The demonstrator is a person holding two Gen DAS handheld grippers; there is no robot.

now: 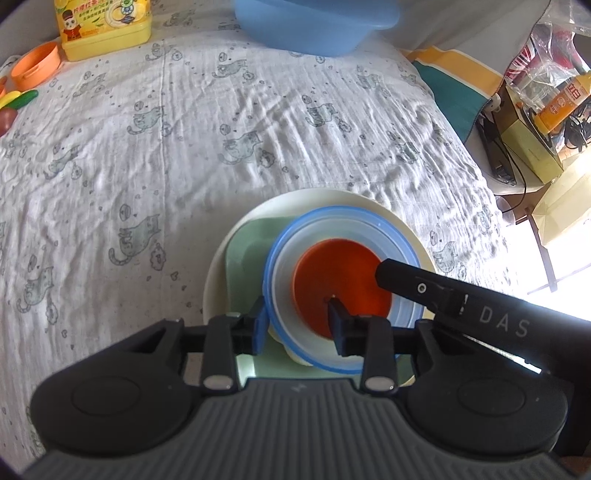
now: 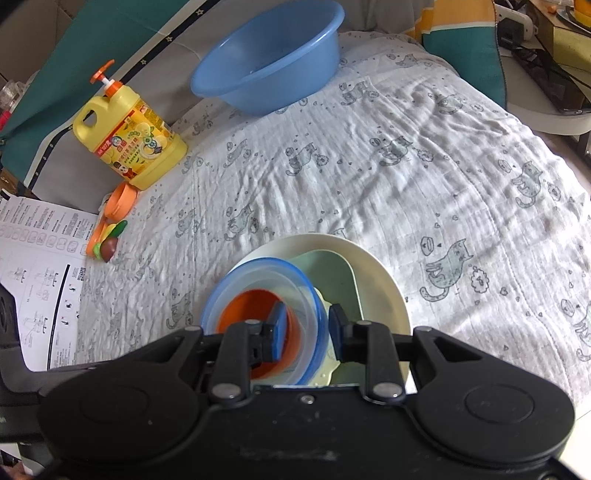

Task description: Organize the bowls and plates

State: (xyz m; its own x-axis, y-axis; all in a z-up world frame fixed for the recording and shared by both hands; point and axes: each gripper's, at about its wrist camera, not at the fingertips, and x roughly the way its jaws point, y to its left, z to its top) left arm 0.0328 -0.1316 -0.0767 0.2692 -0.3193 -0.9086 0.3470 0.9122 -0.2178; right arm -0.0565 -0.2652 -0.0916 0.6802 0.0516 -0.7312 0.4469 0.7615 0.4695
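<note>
Left wrist view: a stack of dishes sits on the cat-print sheet (image 1: 184, 155) of a bed. Bottom is a cream plate (image 1: 399, 229); on it a pale green tray (image 1: 247, 243); on that a clear bowl with a blue rim (image 1: 354, 227) with an orange bowl (image 1: 340, 273) nested inside. Left gripper (image 1: 298, 326) straddles the near-left wall of the clear bowl: one jaw outside the blue rim, the other inside over the orange bowl. Jaws stand apart; whether they pinch the wall I cannot tell. The right gripper (image 1: 391, 275) enters from the right, its tip over the orange bowl's far-right edge. Far side: blue basin (image 1: 317, 26), yellow detergent jug (image 1: 107, 26), orange toy cup (image 1: 37, 64).

Right wrist view: same stack, near the gripper. Right gripper (image 2: 308, 332) straddles the right wall of the clear bowl (image 2: 258, 266): left jaw inside against the orange bowl (image 2: 240, 306), right jaw outside over the green tray (image 2: 328, 269). Gap remains; contact not resolvable. Cream plate (image 2: 384, 280) lowest. Blue basin (image 2: 269, 62) at the far edge, detergent jug (image 2: 129, 140) and toy food (image 2: 109, 240) left, printed sheet of paper (image 2: 40, 273) beside the bed.
</note>
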